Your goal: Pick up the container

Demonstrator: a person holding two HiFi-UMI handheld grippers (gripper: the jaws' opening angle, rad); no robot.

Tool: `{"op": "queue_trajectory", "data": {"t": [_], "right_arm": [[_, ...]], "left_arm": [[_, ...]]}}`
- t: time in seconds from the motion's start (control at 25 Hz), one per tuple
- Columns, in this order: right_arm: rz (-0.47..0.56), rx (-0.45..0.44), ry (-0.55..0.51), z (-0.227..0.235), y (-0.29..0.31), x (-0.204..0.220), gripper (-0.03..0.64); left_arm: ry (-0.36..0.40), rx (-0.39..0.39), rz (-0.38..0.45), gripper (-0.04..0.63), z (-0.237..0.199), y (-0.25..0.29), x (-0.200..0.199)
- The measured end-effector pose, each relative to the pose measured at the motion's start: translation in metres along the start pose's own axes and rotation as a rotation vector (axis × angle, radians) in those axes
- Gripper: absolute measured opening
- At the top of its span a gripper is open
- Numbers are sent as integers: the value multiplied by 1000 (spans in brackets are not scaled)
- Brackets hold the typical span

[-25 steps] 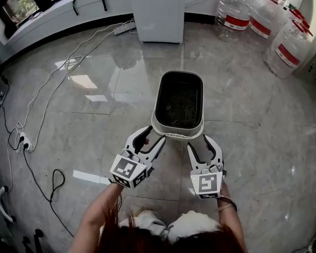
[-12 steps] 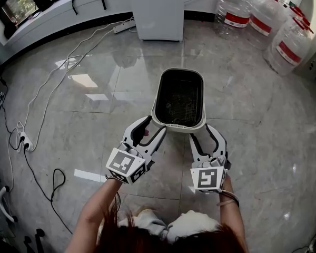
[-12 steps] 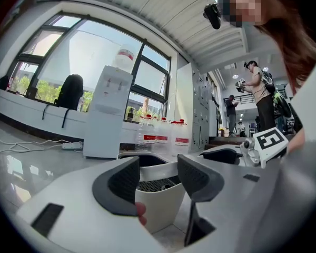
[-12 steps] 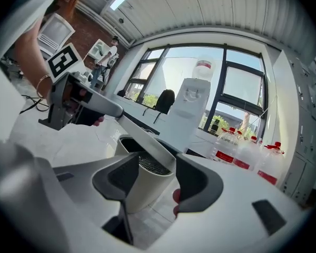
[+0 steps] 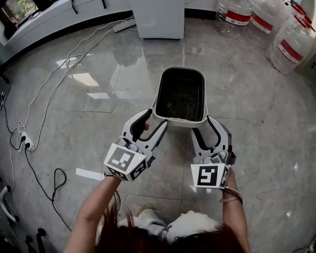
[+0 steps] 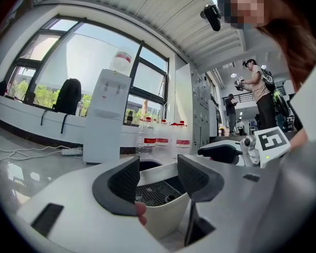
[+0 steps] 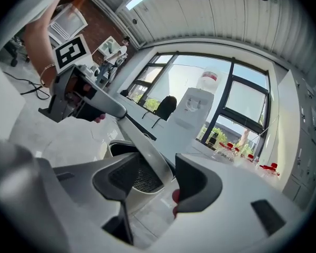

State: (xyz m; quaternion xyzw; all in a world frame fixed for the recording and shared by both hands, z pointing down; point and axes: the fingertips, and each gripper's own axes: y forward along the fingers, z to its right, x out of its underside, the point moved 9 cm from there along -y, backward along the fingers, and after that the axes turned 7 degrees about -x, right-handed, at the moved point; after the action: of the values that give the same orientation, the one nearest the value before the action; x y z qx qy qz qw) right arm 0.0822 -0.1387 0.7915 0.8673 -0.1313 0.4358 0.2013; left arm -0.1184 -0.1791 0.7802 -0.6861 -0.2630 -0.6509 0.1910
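Plainly, the container (image 5: 181, 119) (a white oblong tub with a dark mesh bottom) sits between the two grippers, straight ahead of the person and above the grey polished floor tiles (image 5: 253, 141). The left gripper (image 5: 157, 118) straddles its near left corner, one jaw along the left wall and the other along the near wall. In the left gripper view that corner fills the gap between the two dark pads, so the jaws stand wide yet clamped on the container. The right gripper (image 5: 202, 124) takes the near right corner the same way. In the right gripper view its jaw tips close on the rim, and bare floor shows lower down between the jaws, beneath the corner. Both gripper views show floor under the container's base, so it appears to hang clear of the ground. Beyond it stands a white water dispenser (image 5: 158, 9), and large water bottles (image 5: 237, 9) with red labels stand to its right. White cables (image 5: 68, 62) trail across the floor at the left, toward a power strip (image 5: 124, 28).
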Motion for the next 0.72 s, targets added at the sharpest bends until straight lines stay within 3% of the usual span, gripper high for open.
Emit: {"op": "queue_trajectory", "data": {"t": [0.24,0.72], "right_arm": [[8,21,-26,2,2,-5,154],[14,21,-50,4,6,-8,146]], "left_arm": [[52,-1,19,216,0,4,-7],[244,-4,39,243,0,-1,-6]]}}
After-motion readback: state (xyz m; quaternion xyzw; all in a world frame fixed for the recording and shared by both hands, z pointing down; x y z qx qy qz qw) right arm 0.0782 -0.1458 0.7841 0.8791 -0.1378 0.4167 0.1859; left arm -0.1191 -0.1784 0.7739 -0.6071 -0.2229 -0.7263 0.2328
